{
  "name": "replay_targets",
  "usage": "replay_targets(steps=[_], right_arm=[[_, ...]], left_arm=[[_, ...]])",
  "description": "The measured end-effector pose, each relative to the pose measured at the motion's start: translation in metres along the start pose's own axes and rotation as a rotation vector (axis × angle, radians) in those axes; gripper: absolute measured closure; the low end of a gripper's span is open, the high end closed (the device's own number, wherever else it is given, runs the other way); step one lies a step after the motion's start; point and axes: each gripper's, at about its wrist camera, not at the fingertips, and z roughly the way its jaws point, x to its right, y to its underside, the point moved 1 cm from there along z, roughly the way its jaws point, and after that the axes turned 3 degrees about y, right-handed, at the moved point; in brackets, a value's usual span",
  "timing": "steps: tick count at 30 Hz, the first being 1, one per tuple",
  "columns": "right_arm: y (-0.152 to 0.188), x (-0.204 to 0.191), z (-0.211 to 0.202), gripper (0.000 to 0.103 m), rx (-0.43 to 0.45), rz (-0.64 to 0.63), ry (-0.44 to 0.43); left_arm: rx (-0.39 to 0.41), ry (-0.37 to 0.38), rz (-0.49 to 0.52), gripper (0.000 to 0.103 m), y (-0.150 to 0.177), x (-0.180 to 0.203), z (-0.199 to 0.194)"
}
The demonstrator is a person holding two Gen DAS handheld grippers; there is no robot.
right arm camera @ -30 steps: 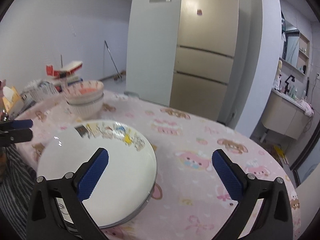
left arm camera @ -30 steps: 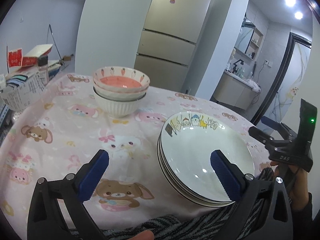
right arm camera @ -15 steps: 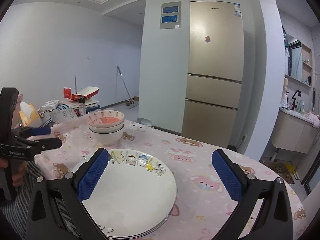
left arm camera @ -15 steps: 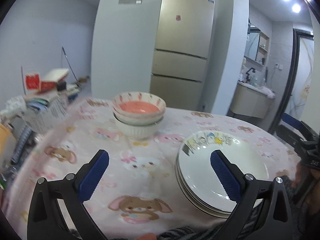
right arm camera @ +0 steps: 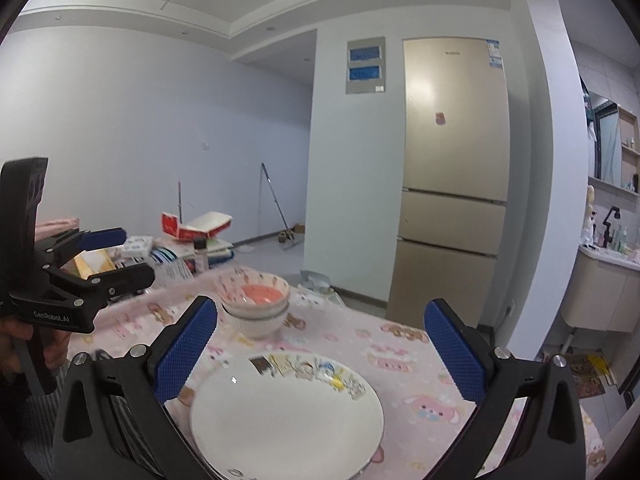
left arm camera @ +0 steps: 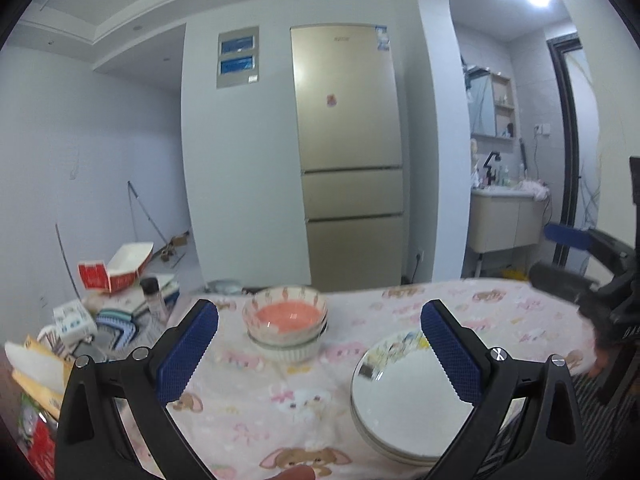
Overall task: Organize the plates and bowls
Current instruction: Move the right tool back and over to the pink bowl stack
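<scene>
A stack of white plates (left arm camera: 404,400) with a cartoon rim lies on the near right of the pink cartoon tablecloth (left arm camera: 248,404); it also shows in the right wrist view (right arm camera: 288,416). A stack of bowls (left arm camera: 286,326), the top one pink inside, stands behind it, also in the right wrist view (right arm camera: 258,306). My left gripper (left arm camera: 320,356) is open and empty, held above the table's near edge. My right gripper (right arm camera: 320,356) is open and empty above the plates. Each gripper shows in the other's view, the right one (left arm camera: 588,264) and the left one (right arm camera: 100,256).
Boxes, a bottle and papers (left arm camera: 116,292) are piled at the table's left end. A gold fridge (left arm camera: 348,160) stands behind the table. A washbasin cabinet (left arm camera: 508,216) is at the back right. The tablecloth between bowls and plates is bare.
Both grippers have risen and tilted up, so the table sits lower in both views and more of the room and ceiling shows. The bowls and plates have not moved.
</scene>
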Motion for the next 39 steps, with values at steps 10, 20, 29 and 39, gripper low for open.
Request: replay_targets(steps=[10,20,29,39], right_arm=[[-0.075,-0.022,-0.008,0.0,0.087,0.023,-0.122],[-0.126,-0.028,0.019,0.0,0.14,0.015,-0.134],[-0.131,-0.038,0.085,0.0,0.073,0.033,-0.197],[-0.096,-0.023,0.172,0.0,-0.065,0.223,-0.238]], left_arm=[[0.103,0.069,-0.102,0.0,-0.078,-0.022,-0.02],[0.091,0.108,-0.234,0.0,-0.122,-0.062,0.009],[0.0,0.047,-0.313,0.0,-0.106,-0.107,0.078],[-0.145,-0.015,-0.397,0.0,-0.06,-0.135,0.139]])
